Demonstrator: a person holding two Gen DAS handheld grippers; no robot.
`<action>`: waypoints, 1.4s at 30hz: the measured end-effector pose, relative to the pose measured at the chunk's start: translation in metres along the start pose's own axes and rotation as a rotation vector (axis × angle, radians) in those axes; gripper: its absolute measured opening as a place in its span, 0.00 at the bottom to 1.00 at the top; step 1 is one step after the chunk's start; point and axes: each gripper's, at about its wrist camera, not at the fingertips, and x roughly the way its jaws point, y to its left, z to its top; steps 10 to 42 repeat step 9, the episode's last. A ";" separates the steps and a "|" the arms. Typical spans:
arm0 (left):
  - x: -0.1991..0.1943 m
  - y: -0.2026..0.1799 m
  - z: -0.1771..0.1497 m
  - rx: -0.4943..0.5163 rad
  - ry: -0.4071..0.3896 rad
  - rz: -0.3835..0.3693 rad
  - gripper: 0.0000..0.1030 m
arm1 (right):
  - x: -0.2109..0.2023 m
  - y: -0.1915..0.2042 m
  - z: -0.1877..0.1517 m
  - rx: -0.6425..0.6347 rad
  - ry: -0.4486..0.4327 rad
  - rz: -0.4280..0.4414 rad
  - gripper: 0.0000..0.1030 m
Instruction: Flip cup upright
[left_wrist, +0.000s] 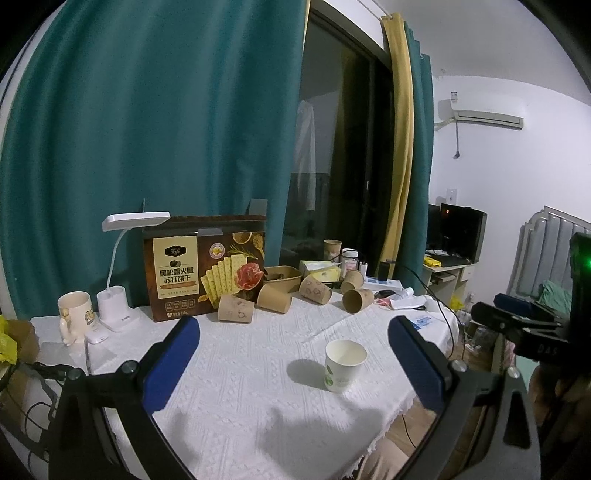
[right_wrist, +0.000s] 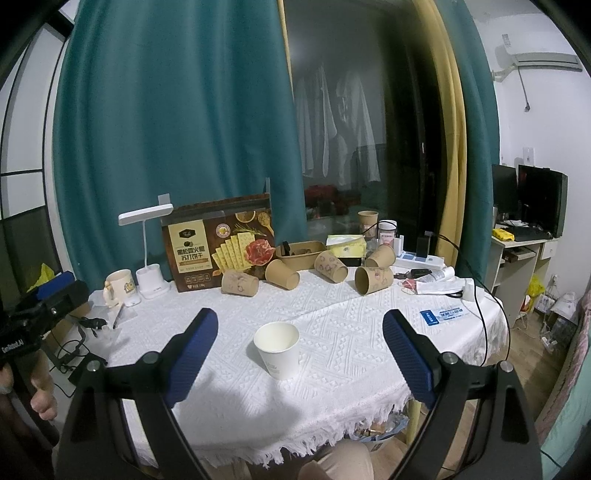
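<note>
A white cup (right_wrist: 279, 349) stands upright, mouth up, on the white cloth (right_wrist: 332, 332) of a table, near its front edge and apart from all other objects. Right gripper (right_wrist: 299, 354): jaws spread wide, blue pads on either side of the cup's position but short of it, touching nothing. Left gripper (left_wrist: 293, 363): jaws likewise spread and empty, with the cup (left_wrist: 343, 365) seen ahead and toward its right pad; no contact. Each gripper appears at the edge of the other's view, held in a hand (right_wrist: 40, 398). Along the back of the table, 4 brown cups lie on their sides, among them one (right_wrist: 240, 282) just in front of a cracker box (right_wrist: 218, 245) and one (right_wrist: 373, 280) farther right; a 5th (right_wrist: 380, 256) stands tilted behind them, and another (right_wrist: 368, 221) stands upright at the rear. A brown tray (right_wrist: 301, 254) sits behind the row. At the left stand a white desk lamp (right_wrist: 147, 243) and a mug (right_wrist: 119, 282). A teal curtain (right_wrist: 166, 110) hangs behind the table beside a dark window.
</note>
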 end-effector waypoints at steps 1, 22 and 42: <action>0.000 0.000 0.000 0.000 0.001 0.000 0.99 | 0.000 0.000 0.000 0.001 0.001 0.000 0.87; 0.008 -0.001 -0.002 0.012 0.021 -0.004 0.99 | 0.010 0.002 -0.004 -0.002 0.025 -0.001 0.87; 0.008 -0.001 -0.002 0.012 0.021 -0.004 0.99 | 0.010 0.002 -0.004 -0.002 0.025 -0.001 0.87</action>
